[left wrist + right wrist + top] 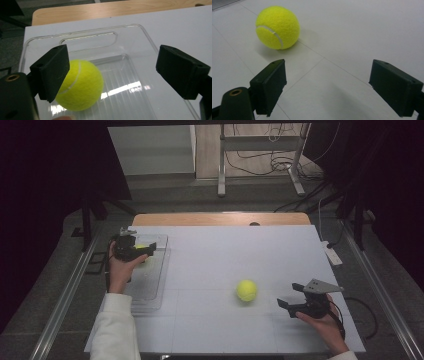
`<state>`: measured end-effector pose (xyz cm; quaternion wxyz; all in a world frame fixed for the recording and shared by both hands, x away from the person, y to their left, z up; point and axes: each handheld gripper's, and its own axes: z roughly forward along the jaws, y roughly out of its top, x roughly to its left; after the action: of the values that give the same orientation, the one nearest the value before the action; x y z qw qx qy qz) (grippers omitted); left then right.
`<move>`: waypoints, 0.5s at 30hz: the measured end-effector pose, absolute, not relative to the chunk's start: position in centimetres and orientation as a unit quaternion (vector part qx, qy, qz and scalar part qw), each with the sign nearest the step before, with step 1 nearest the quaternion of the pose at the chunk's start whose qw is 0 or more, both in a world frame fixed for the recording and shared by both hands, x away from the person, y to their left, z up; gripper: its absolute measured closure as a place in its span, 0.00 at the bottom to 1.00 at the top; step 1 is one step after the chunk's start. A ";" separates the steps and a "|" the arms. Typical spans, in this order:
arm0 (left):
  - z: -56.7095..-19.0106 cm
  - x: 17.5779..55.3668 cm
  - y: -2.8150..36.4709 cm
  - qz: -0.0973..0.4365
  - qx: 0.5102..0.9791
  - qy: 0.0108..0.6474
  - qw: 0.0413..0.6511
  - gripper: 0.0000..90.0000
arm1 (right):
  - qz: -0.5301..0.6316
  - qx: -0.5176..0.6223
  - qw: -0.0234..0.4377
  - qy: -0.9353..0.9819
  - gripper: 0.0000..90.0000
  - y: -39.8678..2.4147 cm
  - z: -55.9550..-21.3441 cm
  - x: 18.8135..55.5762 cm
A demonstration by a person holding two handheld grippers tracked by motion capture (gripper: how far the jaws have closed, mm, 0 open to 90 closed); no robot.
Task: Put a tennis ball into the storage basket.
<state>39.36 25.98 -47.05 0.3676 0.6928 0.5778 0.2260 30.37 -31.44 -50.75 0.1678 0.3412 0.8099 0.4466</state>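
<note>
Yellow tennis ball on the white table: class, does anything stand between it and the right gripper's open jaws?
Nothing visible does. The yellow tennis ball lies on the bare white table, ahead of the right gripper and towards the left in its view. Its jaws stand open with only tabletop between.

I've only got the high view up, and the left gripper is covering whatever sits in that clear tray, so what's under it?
Observer: A yellow tennis ball lies in the clear tray, seen in the left gripper view.
Operator: Is the left gripper squeezing it?
Observer: No. The left gripper is open: the ball sits beside one jaw, with a wide gap to the other.
Operator: And the right gripper, is it on the other ball?
Observer: No. The right gripper is open, and the second tennis ball lies on the white table ahead of the jaws, apart from them.
</note>
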 end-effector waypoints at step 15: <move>-45.4 37.4 24.9 0.222 0.688 0.549 0.420 0.15 | 0.450 0.348 0.168 0.805 0.16 -31.7 -50.6 30.1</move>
<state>37.39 24.86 -45.38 0.4197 0.6881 0.5489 0.2218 30.12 -31.75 -50.64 0.1680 0.3476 0.8052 0.4501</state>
